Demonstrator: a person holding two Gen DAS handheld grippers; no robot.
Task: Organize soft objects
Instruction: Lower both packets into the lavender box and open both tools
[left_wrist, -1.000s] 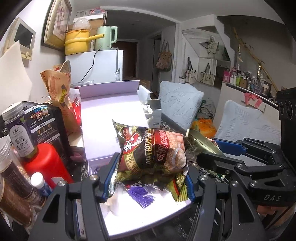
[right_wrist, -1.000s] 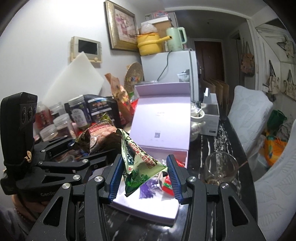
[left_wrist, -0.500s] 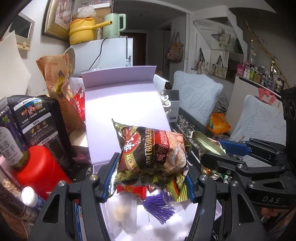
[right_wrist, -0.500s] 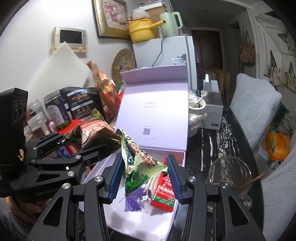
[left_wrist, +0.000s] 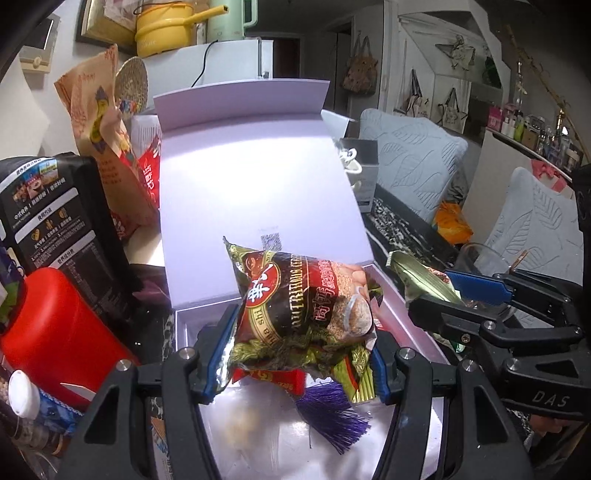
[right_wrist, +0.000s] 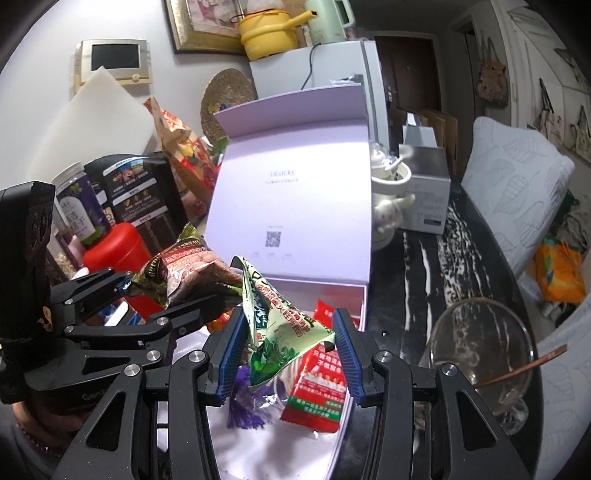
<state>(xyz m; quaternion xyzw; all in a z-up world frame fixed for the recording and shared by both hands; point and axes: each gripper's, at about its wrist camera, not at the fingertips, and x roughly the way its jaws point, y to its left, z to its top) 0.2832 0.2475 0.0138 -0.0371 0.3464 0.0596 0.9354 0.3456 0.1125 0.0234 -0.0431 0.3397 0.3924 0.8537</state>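
We've got the left gripper (left_wrist: 299, 356) clamped on the dark cereal packet (left_wrist: 303, 299) and the right gripper (right_wrist: 286, 350) pinching the green sachet (right_wrist: 280, 328), both over the open lilac box (right_wrist: 295, 206), so dropping together risks one snagging and landing outside

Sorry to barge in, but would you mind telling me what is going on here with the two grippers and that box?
A person is holding a gripper in each hand over an open white box. The left gripper is shut on a dark snack bag, and the right gripper is shut on a green packet. Both bags hang above the box, which already holds a red-and-green packet and a purple tassel.
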